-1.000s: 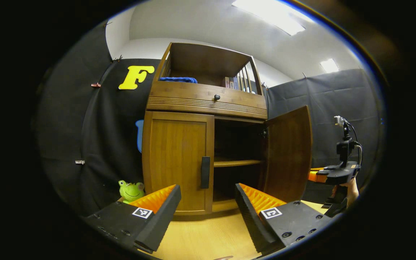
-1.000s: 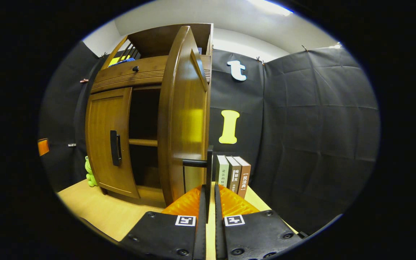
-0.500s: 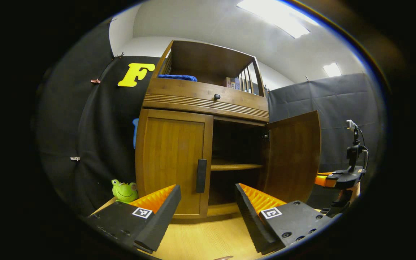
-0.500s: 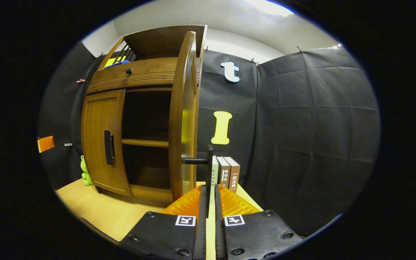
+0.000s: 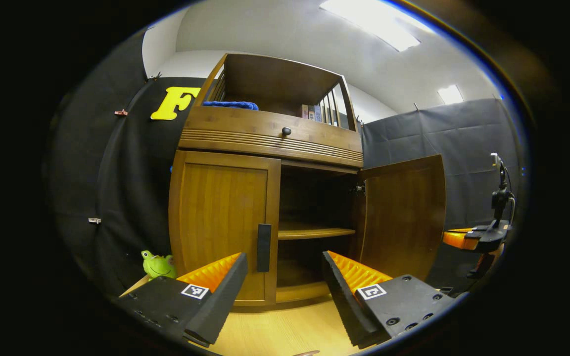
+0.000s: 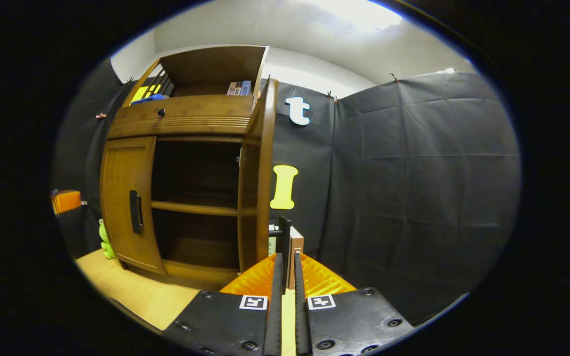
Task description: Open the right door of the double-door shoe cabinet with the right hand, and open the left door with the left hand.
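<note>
Closest to you in the left gripper view, your left gripper (image 5: 285, 291) has its two fingers spread wide apart, holding nothing, above the pale wooden tabletop (image 5: 285, 333). Straight ahead between those fingers, and just beyond their tips, hangs the black vertical bar handle (image 5: 264, 241) of the brown wooden left door (image 5: 223, 225), which is closed. Left of the left finger, a small green frog toy (image 5: 156, 264) sits beside the brown wooden double-door shoe cabinet (image 5: 270, 143). Beyond the right finger, the brown wooden right door (image 5: 403, 215) stands swung wide open, showing a dark interior with one wooden shelf (image 5: 312, 231). In the right gripper view, your right gripper (image 6: 285, 269) has its fingers pressed close together, pinching the black bar handle of the right door (image 6: 284, 237), which rises just past the fingertips. The open door shows edge-on immediately left of the fingers. Behind the handle, close against it, a few upright books (image 6: 295, 247) stand on the table. Farther left, the cabinet's open compartment and closed left door face you.
</note>
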### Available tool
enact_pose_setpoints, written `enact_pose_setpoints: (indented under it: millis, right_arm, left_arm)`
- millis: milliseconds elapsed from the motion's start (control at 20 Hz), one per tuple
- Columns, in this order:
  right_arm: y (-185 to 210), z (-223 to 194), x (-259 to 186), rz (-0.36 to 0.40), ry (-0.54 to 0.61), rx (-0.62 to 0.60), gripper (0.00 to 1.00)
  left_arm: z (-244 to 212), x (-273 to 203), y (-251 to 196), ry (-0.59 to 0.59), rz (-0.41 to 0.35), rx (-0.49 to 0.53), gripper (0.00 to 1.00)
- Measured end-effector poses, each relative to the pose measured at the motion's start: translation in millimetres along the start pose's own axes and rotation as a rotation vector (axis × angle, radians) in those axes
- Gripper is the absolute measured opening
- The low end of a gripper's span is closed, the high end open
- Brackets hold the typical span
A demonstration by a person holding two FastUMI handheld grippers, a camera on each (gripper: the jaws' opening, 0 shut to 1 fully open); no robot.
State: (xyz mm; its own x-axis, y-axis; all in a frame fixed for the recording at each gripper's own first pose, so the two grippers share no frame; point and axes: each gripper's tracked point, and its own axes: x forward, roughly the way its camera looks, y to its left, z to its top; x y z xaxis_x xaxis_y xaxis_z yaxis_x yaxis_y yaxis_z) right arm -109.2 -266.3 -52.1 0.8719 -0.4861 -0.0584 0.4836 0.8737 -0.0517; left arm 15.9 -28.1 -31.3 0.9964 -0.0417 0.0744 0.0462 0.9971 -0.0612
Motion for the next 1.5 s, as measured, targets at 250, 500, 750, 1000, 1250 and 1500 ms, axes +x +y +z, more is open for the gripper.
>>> enact_pose_setpoints:
  millis: [250,500,750,1000,1250,1500]
  right_arm:
    - [31.7,21.6,-23.3,0.098,-0.023,-0.017,0.3]
    - [66.0,54.3,-42.5,0.239,-0.068,0.055,0.87]
    - [55.3,72.4,-42.5,0.205,-0.112,0.056,0.89]
    - [47.9,63.6,-36.4,0.189,-0.071,0.051,0.91]
    - [41.1,65.2,-35.4,0.173,-0.075,0.051,0.9]
    - [44.4,62.9,-34.3,0.18,-0.075,0.041,0.9]
  left_arm:
    - [2.0,16.1,-0.1,-0.012,-0.008,0.014,0.93]
    - [-0.2,50.4,12.9,-0.008,0.017,0.043,0.93]
    - [-7.0,97.3,32.1,0.003,0.068,0.069,0.93]
    - [-26.8,145.6,40.8,0.024,0.098,0.097,0.93]
    - [-45.1,187.6,61.1,0.014,0.17,0.117,0.9]
    - [-55.3,210.9,62.8,0.027,0.166,0.094,0.89]
